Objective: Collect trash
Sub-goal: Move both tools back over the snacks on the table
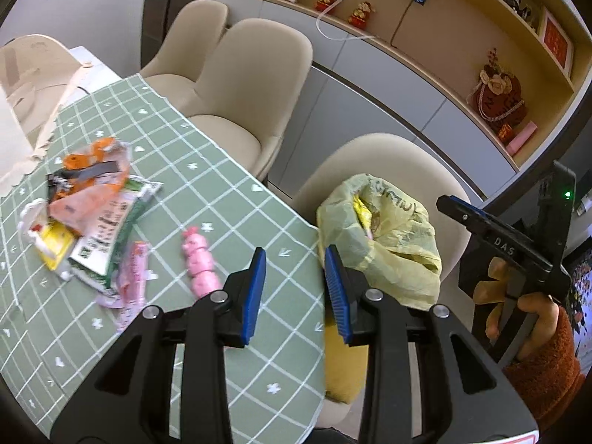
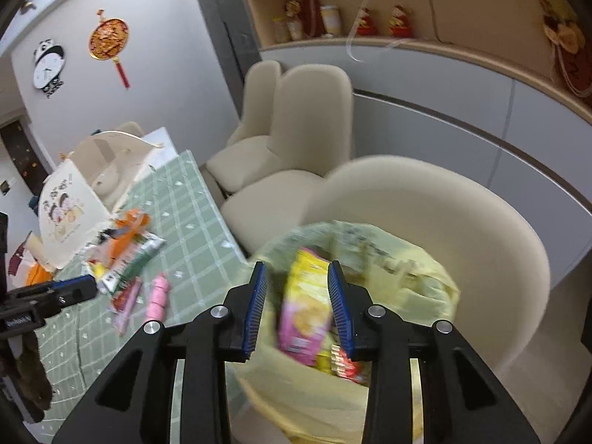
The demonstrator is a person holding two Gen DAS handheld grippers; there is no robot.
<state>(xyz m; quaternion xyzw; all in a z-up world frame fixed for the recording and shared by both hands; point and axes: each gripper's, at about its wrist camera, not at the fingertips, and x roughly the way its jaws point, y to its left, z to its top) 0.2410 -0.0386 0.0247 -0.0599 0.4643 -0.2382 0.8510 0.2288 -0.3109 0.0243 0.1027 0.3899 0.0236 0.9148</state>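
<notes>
A pale yellow trash bag sits open on a beige chair beside the table. My right gripper hangs over its mouth, jaws apart. A yellow and pink snack wrapper, blurred, lies between and below the jaws in the bag mouth, and no pad presses on it. My left gripper is open and empty over the edge of the green checked tablecloth. To its left lie a pink wrapped piece, a pink wrapper and a pile of wrappers. The bag is just right of the left fingers.
Two more beige chairs stand along the table's far side. A white printed paper bag stands on the table behind the pile. Grey cabinets with a shelf of ornaments run along the wall. A hand in an orange sleeve holds the right gripper.
</notes>
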